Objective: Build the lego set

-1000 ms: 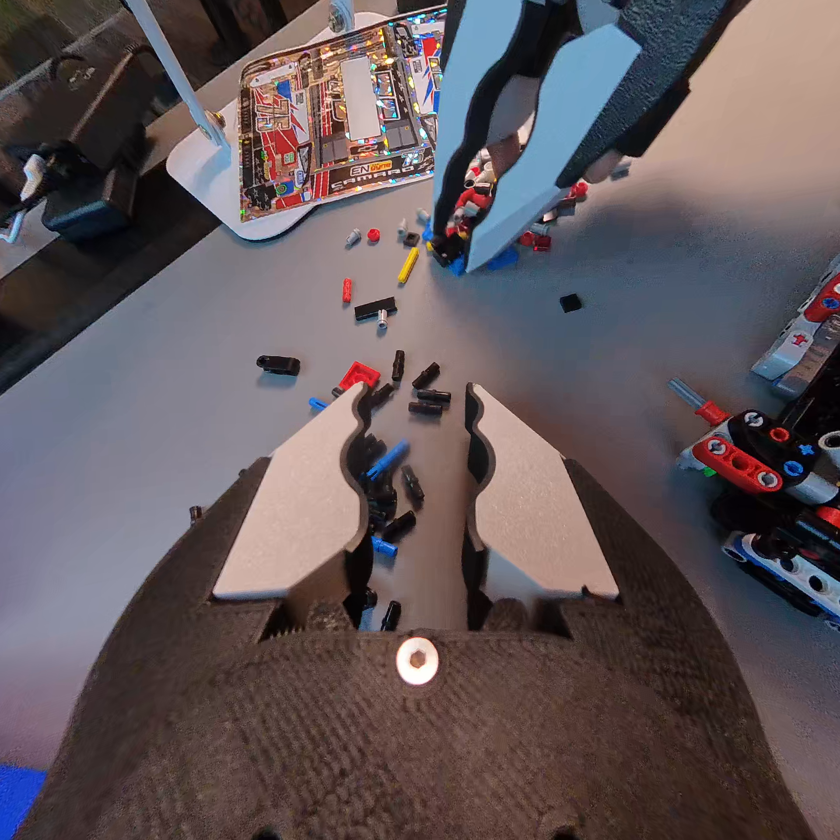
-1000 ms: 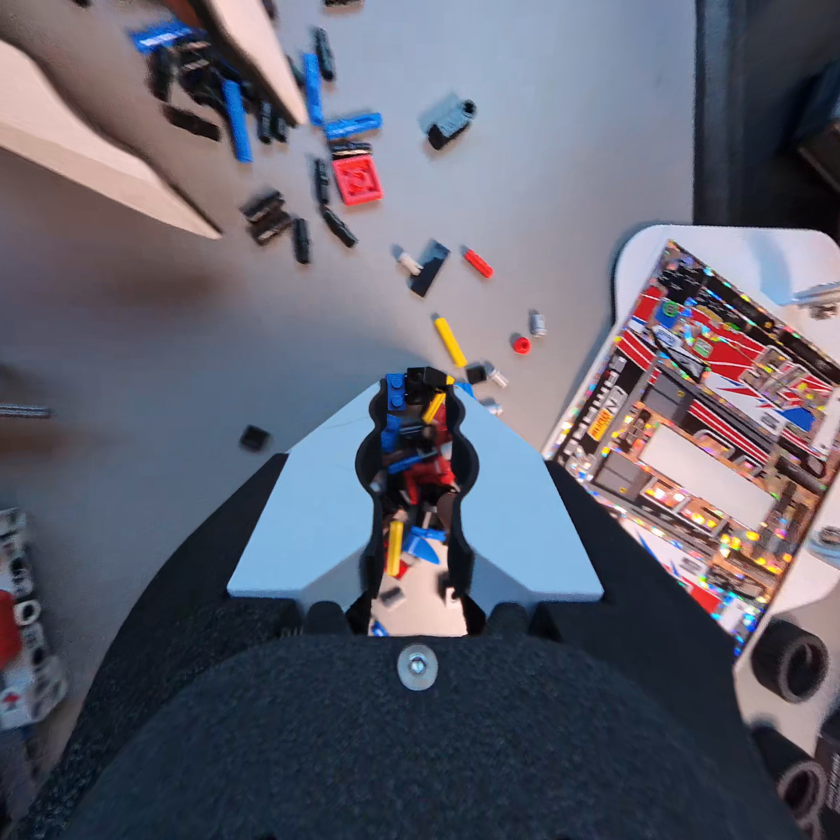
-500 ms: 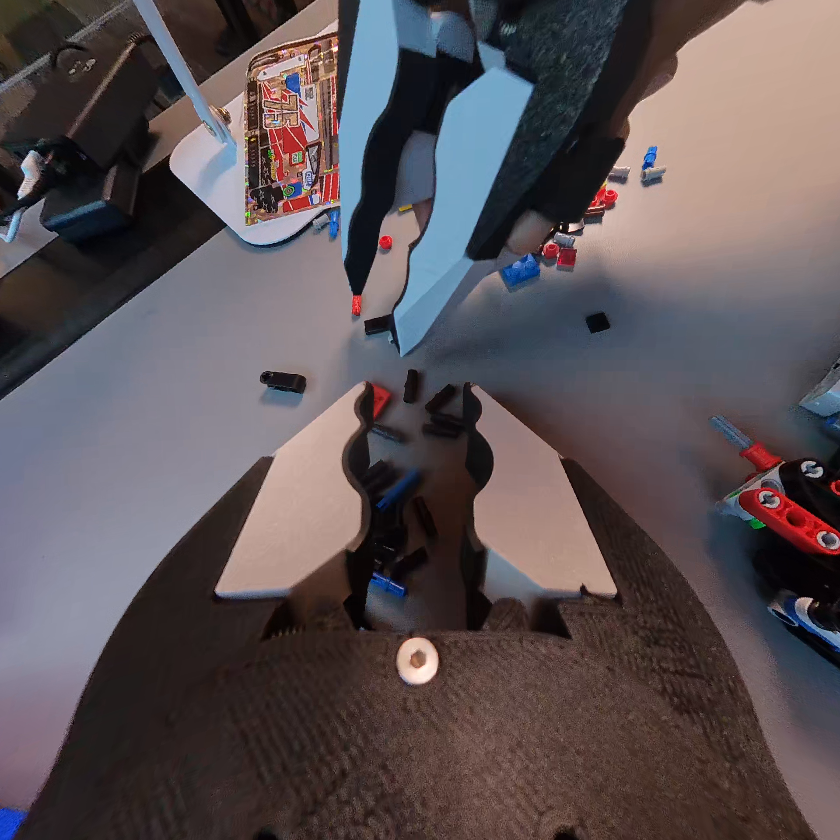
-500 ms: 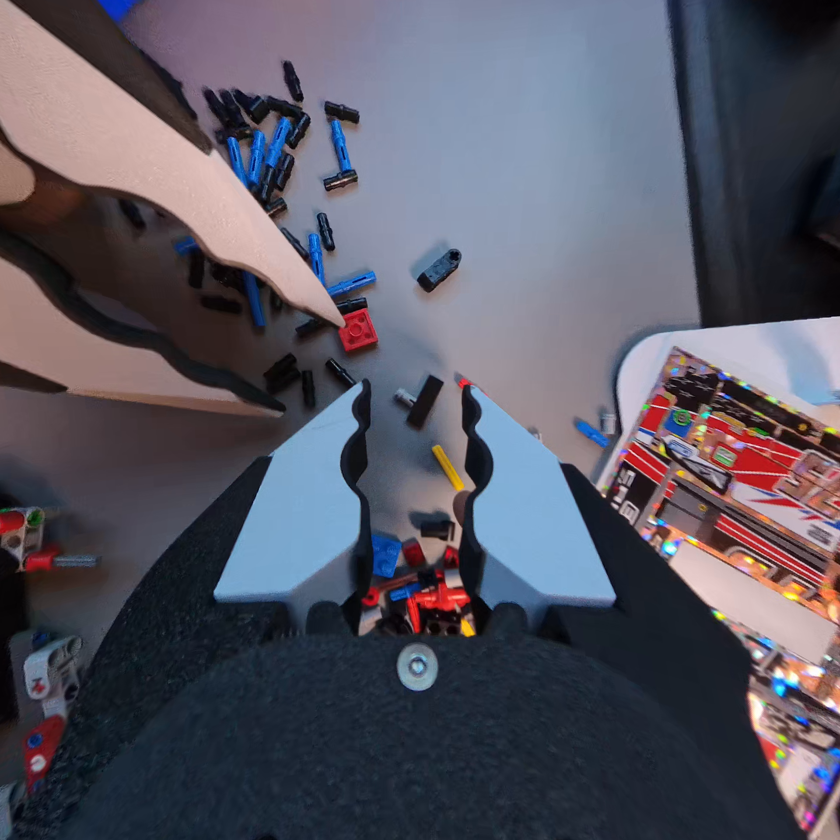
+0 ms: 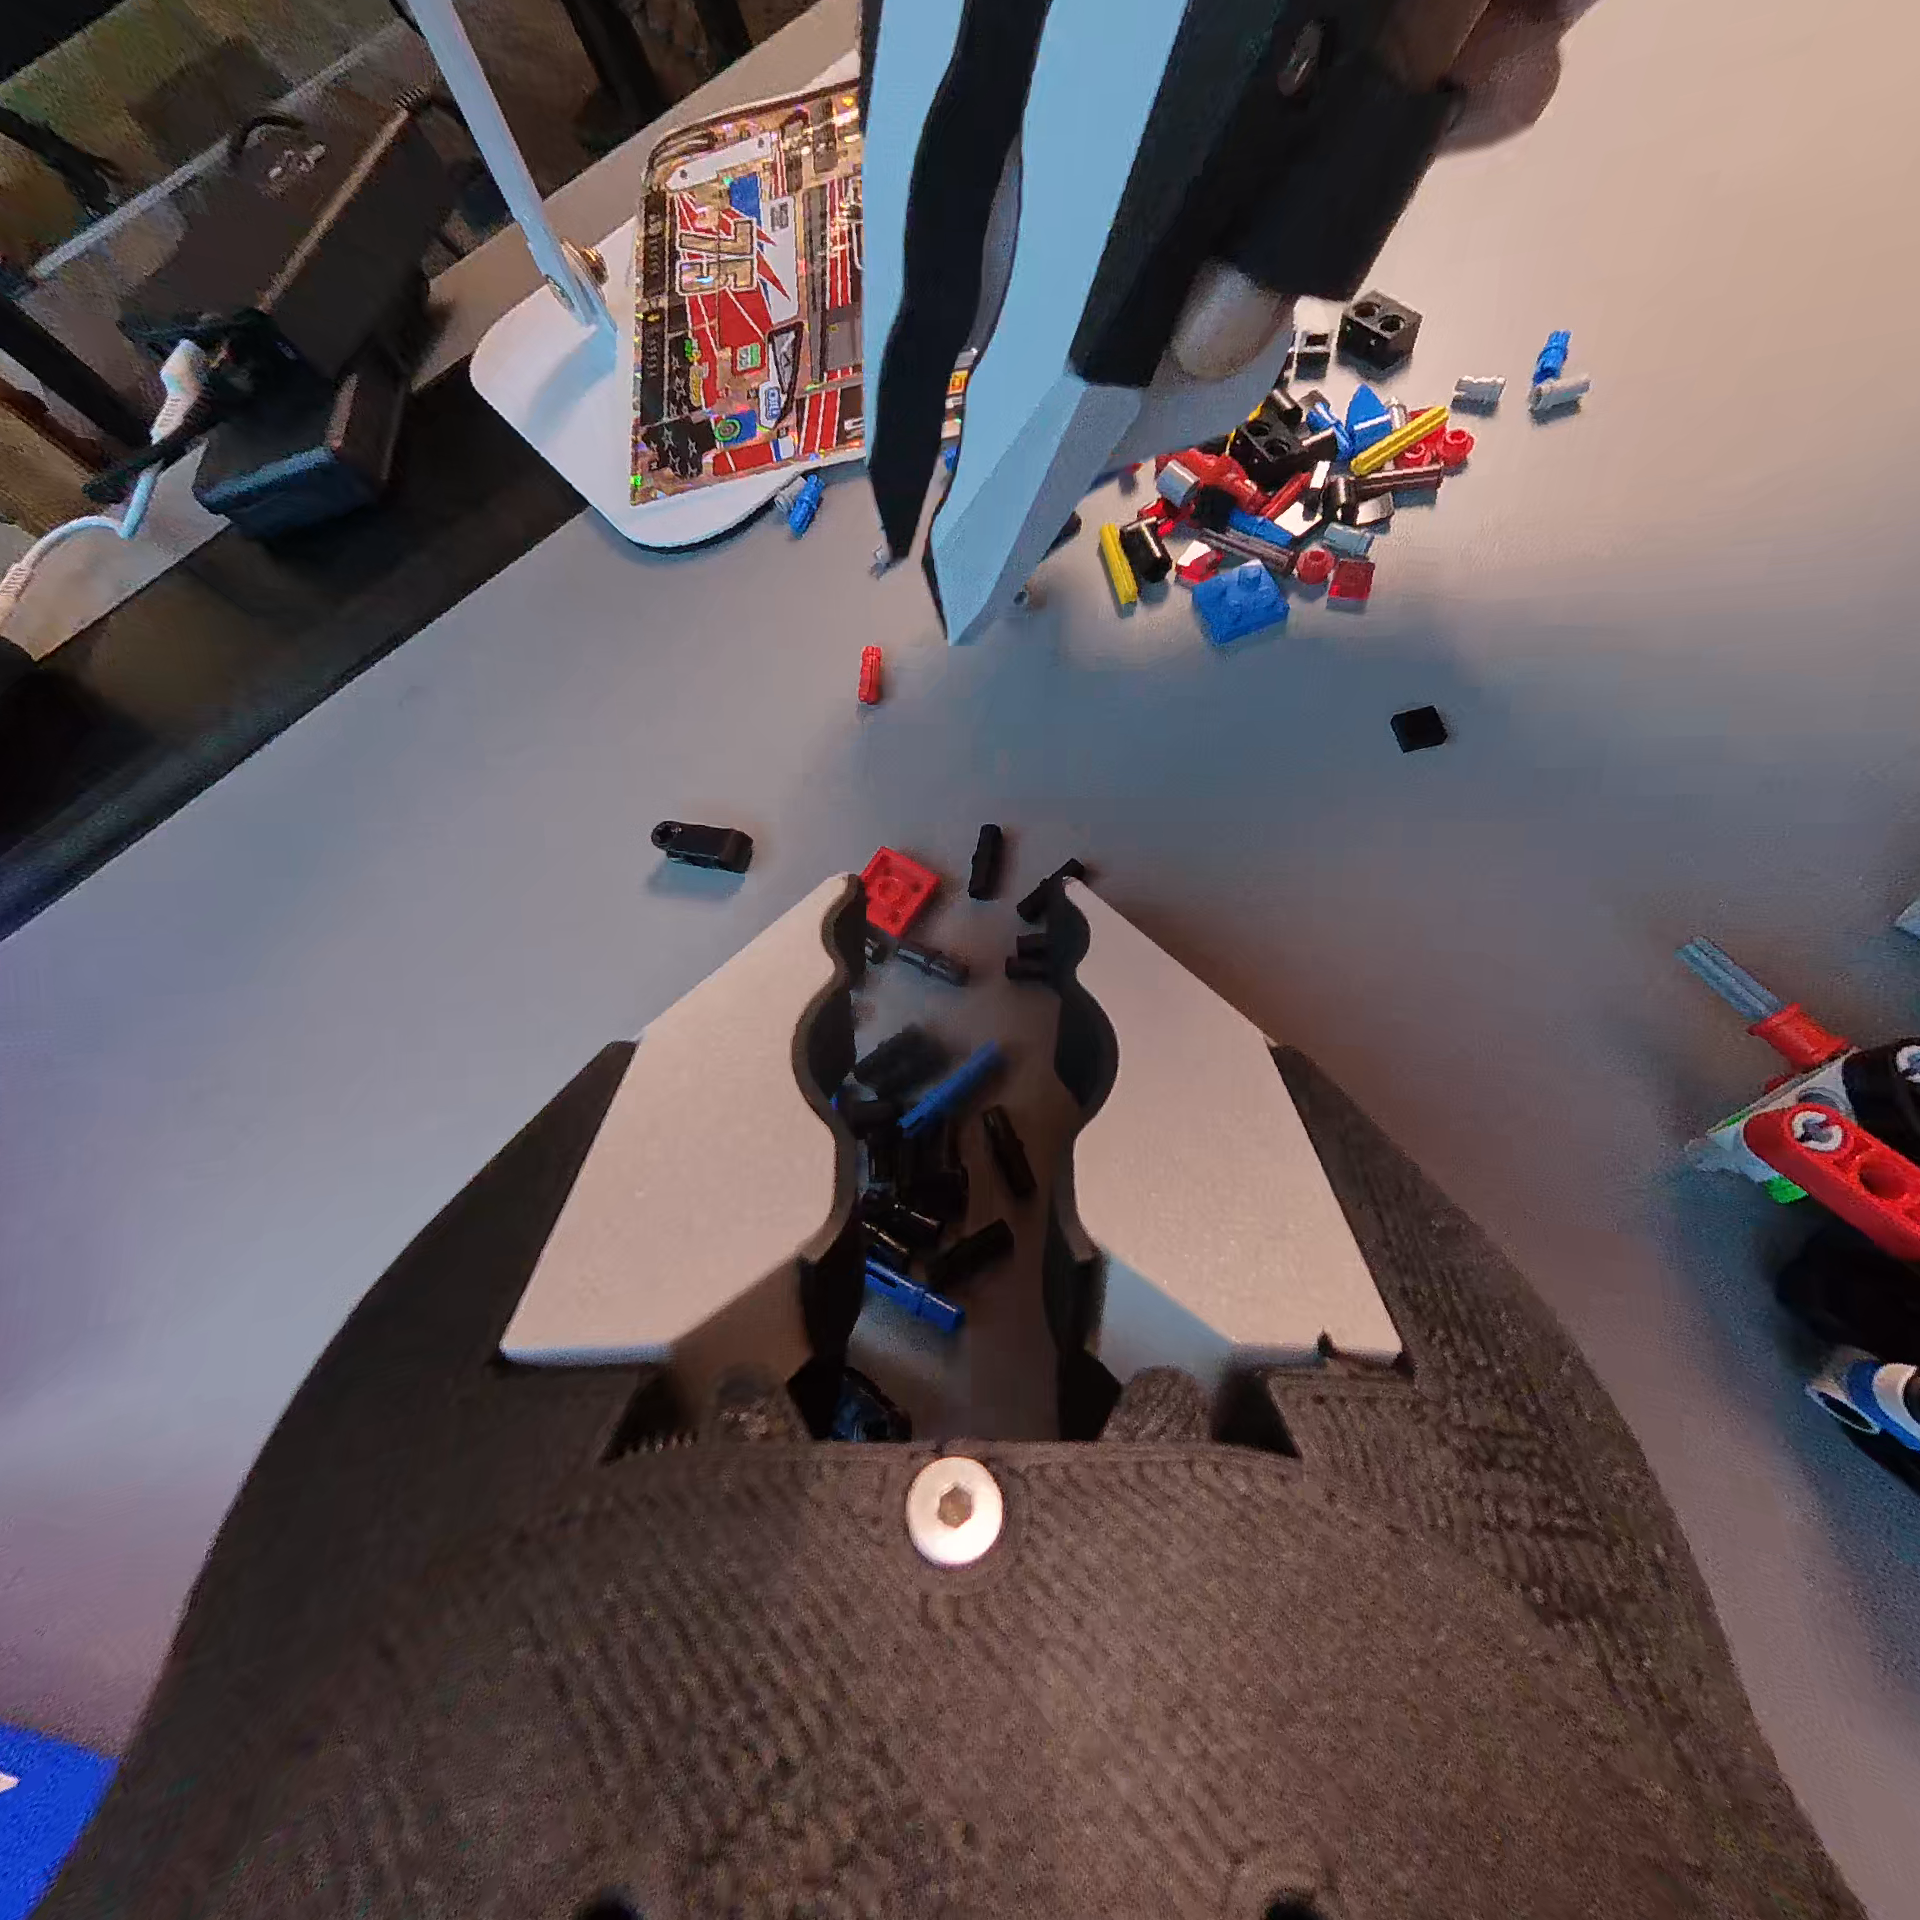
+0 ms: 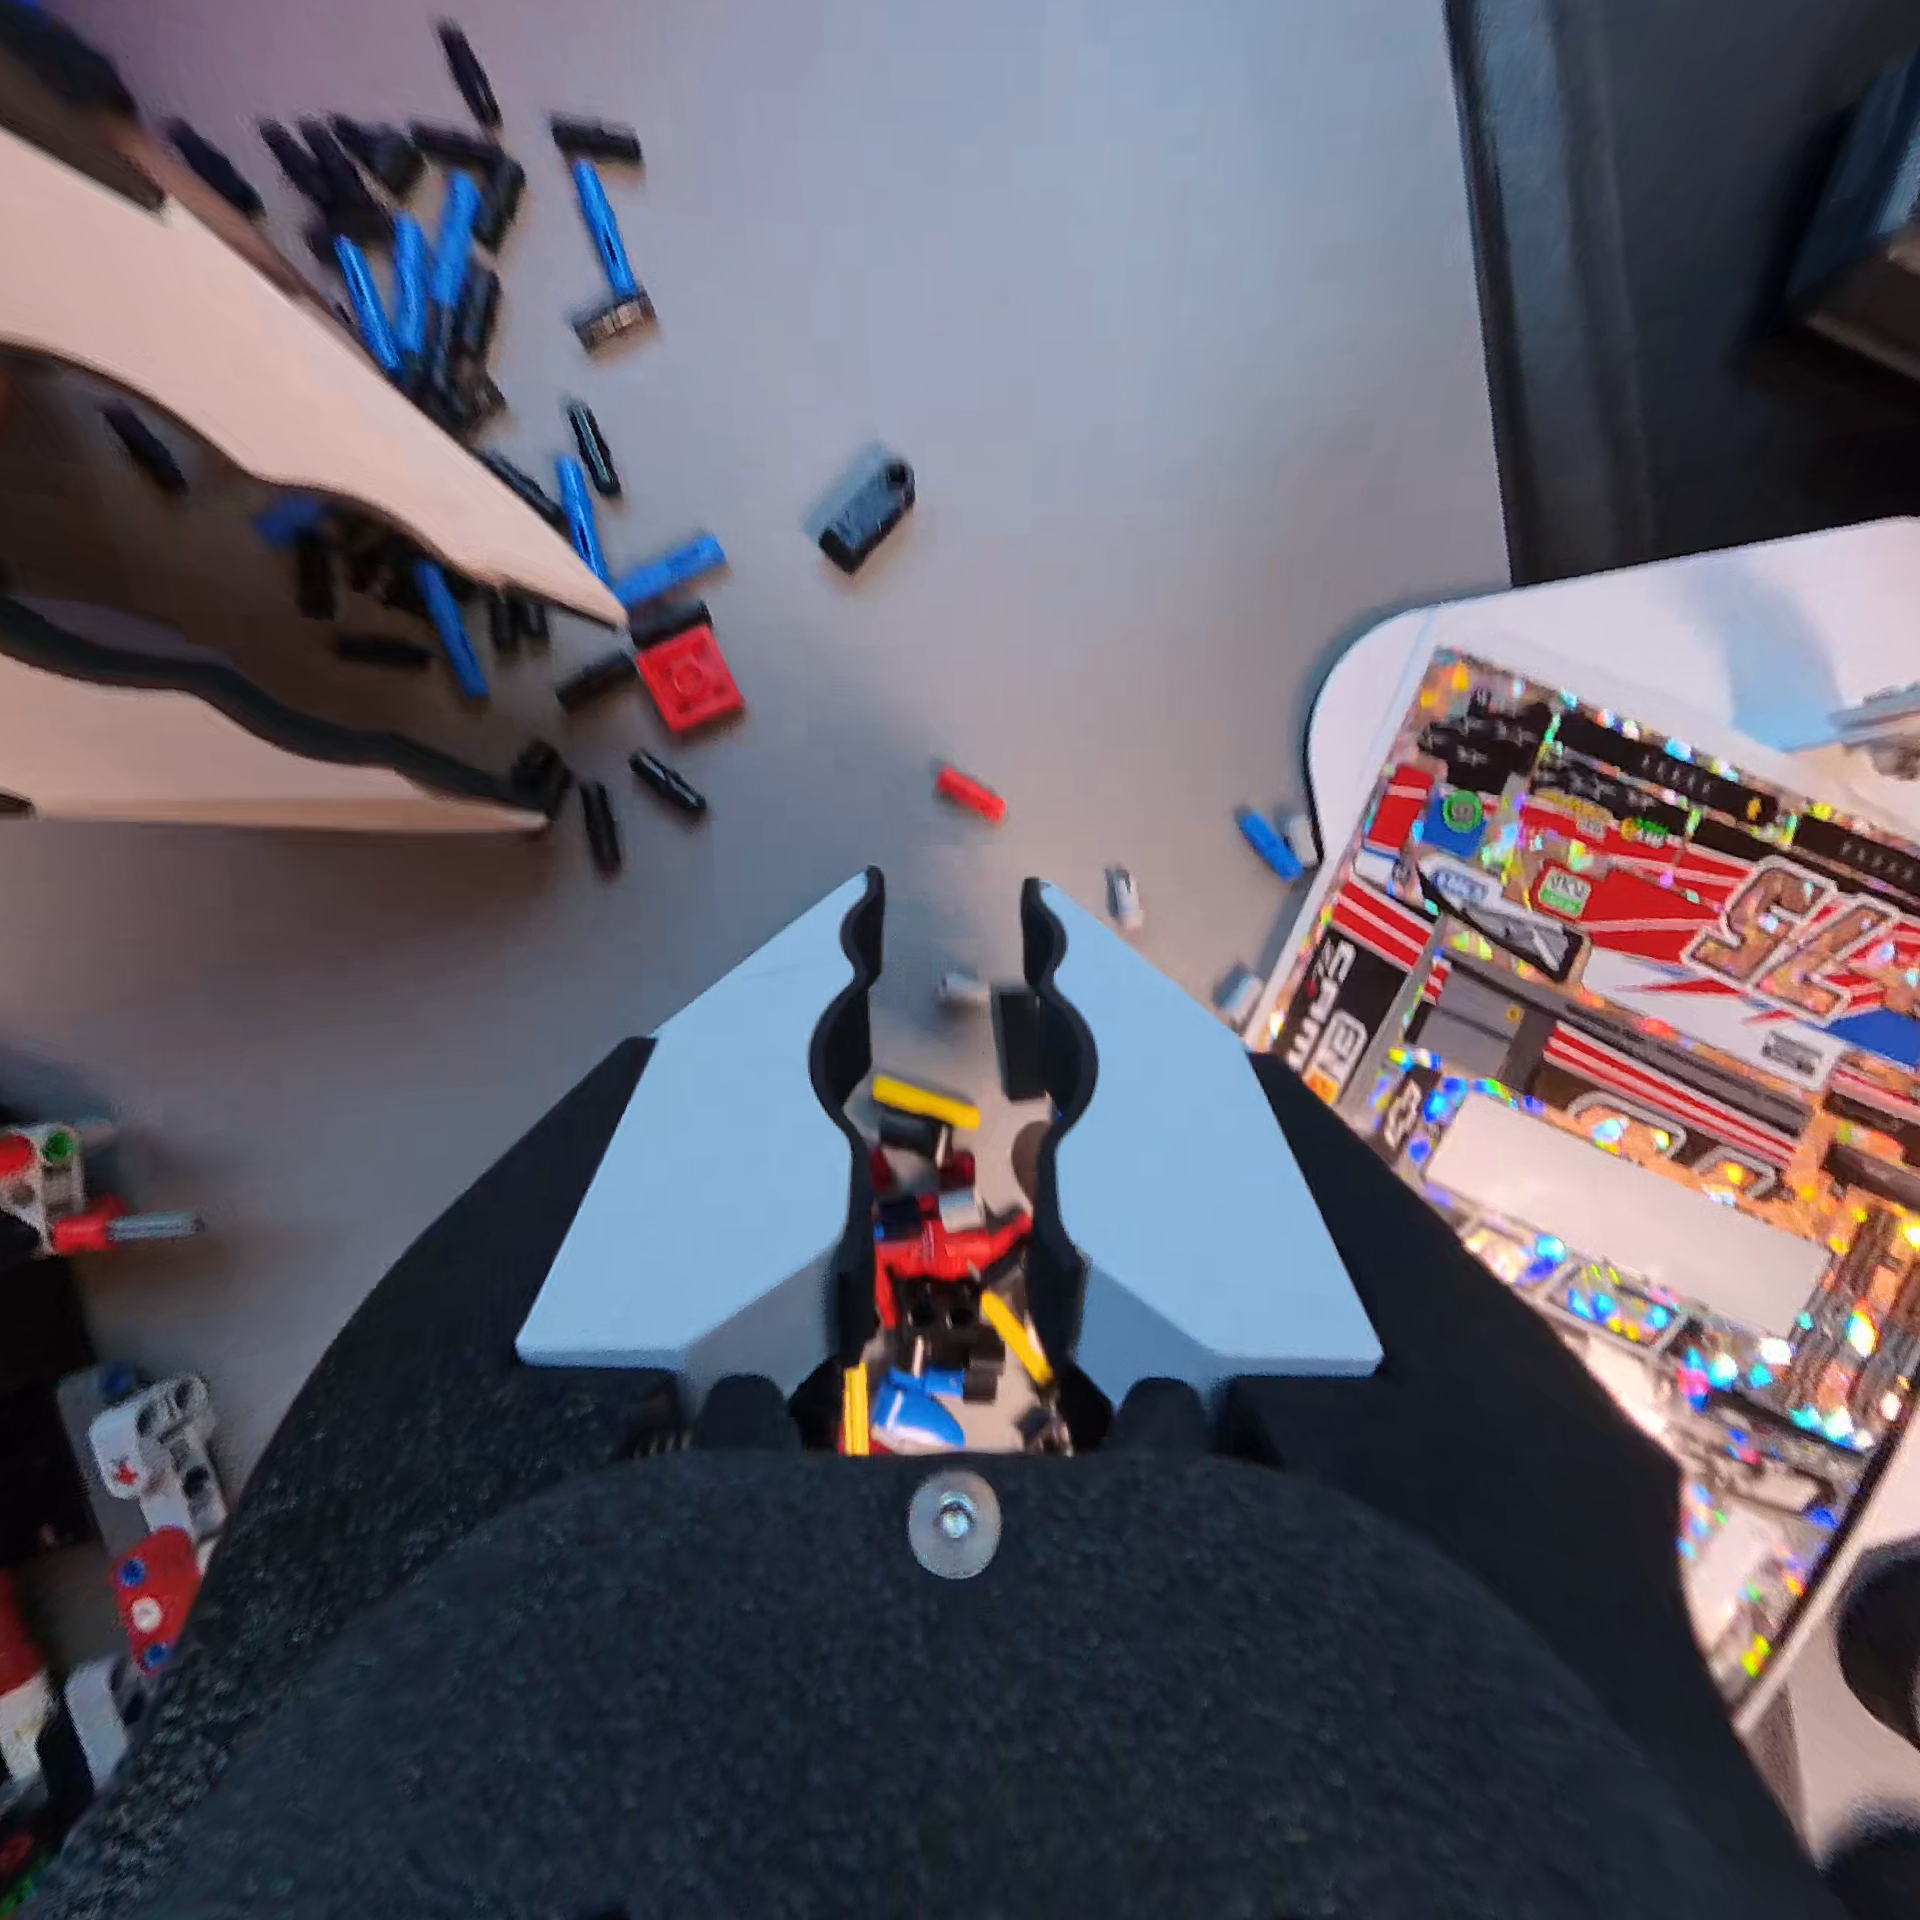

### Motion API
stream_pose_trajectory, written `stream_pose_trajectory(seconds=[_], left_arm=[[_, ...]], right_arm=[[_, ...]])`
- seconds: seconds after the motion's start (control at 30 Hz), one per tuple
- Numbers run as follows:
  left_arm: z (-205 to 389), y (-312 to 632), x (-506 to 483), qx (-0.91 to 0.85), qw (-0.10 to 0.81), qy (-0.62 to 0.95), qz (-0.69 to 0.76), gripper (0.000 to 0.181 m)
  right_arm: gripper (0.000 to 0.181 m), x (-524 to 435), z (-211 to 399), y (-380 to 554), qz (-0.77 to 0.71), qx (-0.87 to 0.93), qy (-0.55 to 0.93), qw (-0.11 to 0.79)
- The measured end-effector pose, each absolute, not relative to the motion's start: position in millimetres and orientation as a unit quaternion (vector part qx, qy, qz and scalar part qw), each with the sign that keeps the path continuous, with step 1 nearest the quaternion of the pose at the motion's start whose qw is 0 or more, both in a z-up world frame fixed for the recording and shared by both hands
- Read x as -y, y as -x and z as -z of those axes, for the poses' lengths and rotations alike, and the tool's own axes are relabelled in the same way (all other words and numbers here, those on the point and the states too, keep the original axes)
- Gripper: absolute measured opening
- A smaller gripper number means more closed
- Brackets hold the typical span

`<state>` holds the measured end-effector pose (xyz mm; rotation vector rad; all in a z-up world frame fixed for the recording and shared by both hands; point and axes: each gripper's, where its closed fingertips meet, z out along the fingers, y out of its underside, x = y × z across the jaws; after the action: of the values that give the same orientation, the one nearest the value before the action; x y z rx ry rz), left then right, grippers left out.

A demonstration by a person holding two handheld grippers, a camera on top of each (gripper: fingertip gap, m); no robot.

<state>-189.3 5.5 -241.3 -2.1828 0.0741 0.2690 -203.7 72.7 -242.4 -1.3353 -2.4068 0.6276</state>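
While both hand-held grippers gape, one red plate [image 5: 899, 890], one red pin [image 5: 870, 673].

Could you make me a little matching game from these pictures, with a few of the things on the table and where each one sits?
Things:
1. red square plate
2. shiny sticker sheet
3. black square tile
4. half-built model

Places:
A. on the white stand base
B. at the right edge of the left wrist view
C. at the left hand-held gripper's tips
D. alone on bare table, near the mixed pile

Pairs: 1-C, 2-A, 3-D, 4-B
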Motion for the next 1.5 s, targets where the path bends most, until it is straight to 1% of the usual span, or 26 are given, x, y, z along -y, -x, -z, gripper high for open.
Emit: stream_pose_trajectory(seconds=[0.03,0.07,0.2,0.27,0.3,0.4,0.47,0.53,0.63,0.73,0.83,0.9,1.1,1.27,1.37,1.43,1.5], left_arm=[[238.9,189.5,-4.9,-0.024,0.459,0.882,-0.107,0.033],[236.3,189.8,-4.2,-0.019,0.464,0.879,-0.105,0.033],[227.5,190.3,2.0,-0.007,0.483,0.869,-0.107,0.033],[224.3,190.0,4.5,-0.004,0.488,0.866,-0.104,0.033],[222.5,189.9,5.0,-0.002,0.492,0.864,-0.103,0.033],[218.8,189.0,4.0,-0.004,0.499,0.861,-0.101,0.033],[218.6,186.8,3.0,-0.010,0.501,0.860,-0.102,0.033],[219.7,183.8,2.3,-0.016,0.499,0.860,-0.102,0.033],[219.6,181.8,2.8,-0.023,0.500,0.859,-0.105,0.034],[220.5,182.5,4.0,-0.022,0.500,0.859,-0.104,0.033],[221.6,183.1,4.1,-0.023,0.499,0.860,-0.103,0.033],[222.5,182.5,3.8,-0.024,0.499,0.860,-0.101,0.033],[223.1,178.1,2.3,-0.033,0.499,0.860,-0.100,0.033],[223.0,176.5,2.2,-0.037,0.500,0.860,-0.100,0.033],[222.5,176.4,2.2,-0.037,0.501,0.859,-0.099,0.033],[222.5,175.8,1.7,-0.038,0.502,0.859,-0.098,0.033],[223.0,174.9,1.4,-0.040,0.501,0.859,-0.098,0.033]], right_arm=[[0.028,-65.5,240.8,210.6,-0.232,0.841,0.462,0.162],[0.027,-60.5,241.2,217.5,-0.236,0.840,0.458,0.168],[0.014,-63.1,258.6,224.7,-0.197,0.851,0.461,0.159],[0.001,-70.4,260.4,217.4,-0.191,0.851,0.467,0.145],[0.001,-75.9,260.8,211.1,-0.185,0.852,0.470,0.136],[0.002,-93.2,259.2,191.1,-0.165,0.858,0.472,0.117],[0.003,-100.6,250.1,197.0,-0.187,0.844,0.485,0.137],[0.009,-104.6,240.6,214.7,-0.220,0.819,0.505,0.161],[0.019,-118.5,242.5,243.7,-0.216,0.803,0.517,0.202],[0.026,-126.4,255.6,256.8,-0.202,0.796,0.539,0.189],[0.013,-128.8,255.3,258.7,-0.202,0.791,0.548,0.181],[0.008,-127.6,256.5,249.3,-0.189,0.804,0.539,0.166],[0.007,-129.2,258.8,212.1,-0.169,0.831,0.506,0.160],[0.015,-136.0,236.7,190.0,-0.220,0.814,0.516,0.155],[0.020,-162.7,220.5,181.7,-0.215,0.793,0.535,0.197],[0.022,-191.1,216.8,177.9,-0.203,0.760,0.574,0.228],[0.037,-219.6,220.1,173.0,-0.189,0.728,0.611,0.248]])
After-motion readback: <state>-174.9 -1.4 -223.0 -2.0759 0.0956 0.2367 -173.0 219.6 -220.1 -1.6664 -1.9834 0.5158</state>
